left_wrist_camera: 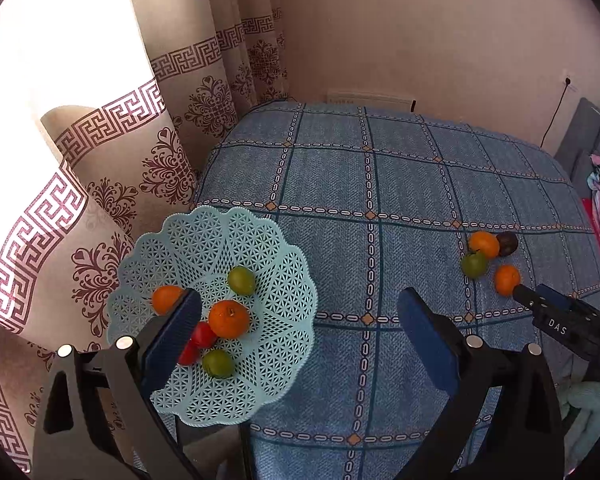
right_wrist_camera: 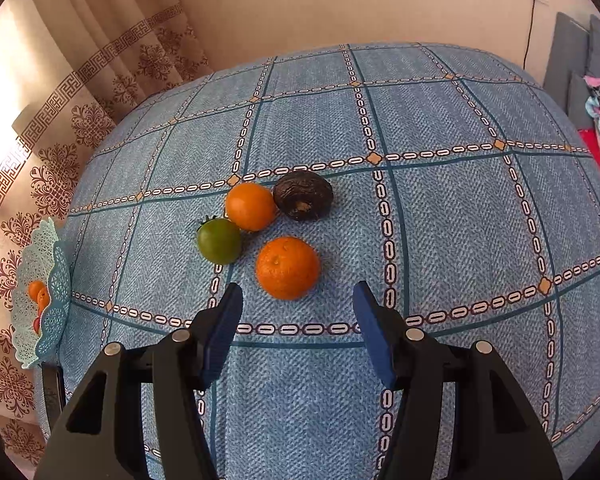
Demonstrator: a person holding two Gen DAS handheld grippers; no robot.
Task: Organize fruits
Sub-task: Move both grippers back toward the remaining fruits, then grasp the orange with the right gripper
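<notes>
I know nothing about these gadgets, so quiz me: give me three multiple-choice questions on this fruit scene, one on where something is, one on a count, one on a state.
1. Where does the blue basket sit?
A. At the table's left edge, by the curtain
B. In the middle of the table
C. On the floor

2. How many pieces still lie loose on the tablecloth?
A. Two
B. Four
C. Seven

3. How is the right gripper?
A. Shut on an orange
B. Open, just short of the nearest orange
C. Open around the green fruit

Answers:
1. A: the basket overhangs the table edge beside the curtain.
2. B: nearest orange, far orange, green fruit, dark fruit.
3. B: its blue fingers stand apart, with the orange ahead of them, untouched.
</notes>
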